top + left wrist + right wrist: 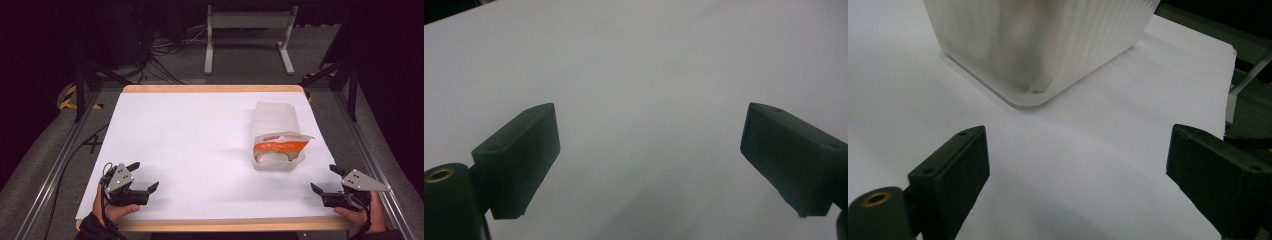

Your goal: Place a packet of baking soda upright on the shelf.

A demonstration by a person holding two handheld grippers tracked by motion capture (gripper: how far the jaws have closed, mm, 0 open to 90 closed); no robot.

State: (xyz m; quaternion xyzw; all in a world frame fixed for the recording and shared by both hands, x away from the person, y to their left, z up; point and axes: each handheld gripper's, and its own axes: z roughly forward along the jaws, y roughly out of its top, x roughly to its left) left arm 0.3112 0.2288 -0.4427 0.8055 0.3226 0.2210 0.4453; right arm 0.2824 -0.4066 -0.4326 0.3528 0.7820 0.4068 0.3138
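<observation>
A translucent ribbed plastic container [276, 135] stands on the right half of the white table [190, 145], with an orange and white packet [278, 145] sticking out of its near end. My left gripper [143, 176] rests at the front left corner, held by a hand, jaws wide apart with nothing between them [649, 160]. My right gripper [326, 179] sits at the front right corner, also open and empty [1078, 175]. In the right gripper view the container [1043, 45] rises just beyond the jaws, its rounded corner nearest.
The table has a wooden rim [215, 88] and metal rails [55, 165] along both sides. Beyond the far edge stand a white frame [247, 35] and loose cables [160, 55] on the floor.
</observation>
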